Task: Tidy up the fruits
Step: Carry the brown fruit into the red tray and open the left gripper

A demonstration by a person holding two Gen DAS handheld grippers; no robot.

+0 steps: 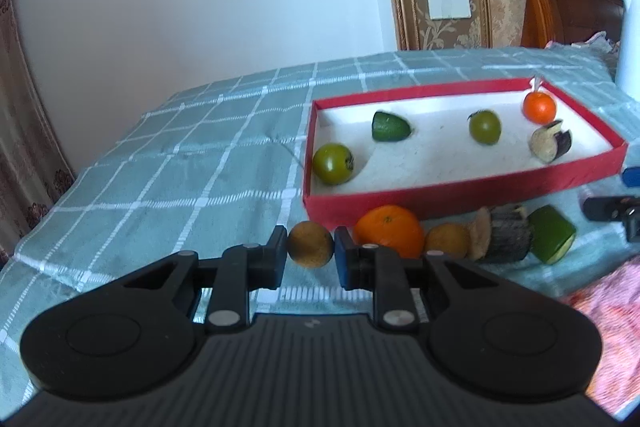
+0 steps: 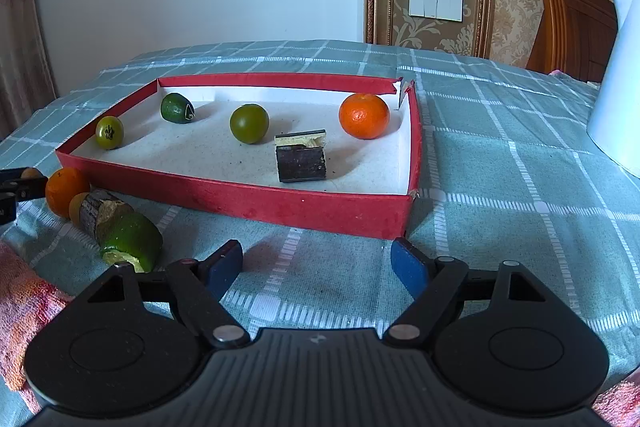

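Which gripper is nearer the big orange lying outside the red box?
Left. The left gripper is shut on a brown fruit right beside the orange. The right gripper, open, sits farther along the box's front.

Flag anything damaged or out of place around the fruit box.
The red box has a torn far right corner: the walls have split apart there and a flap sticks out. Dark crumbs speckle its white floor near the dark cut piece.
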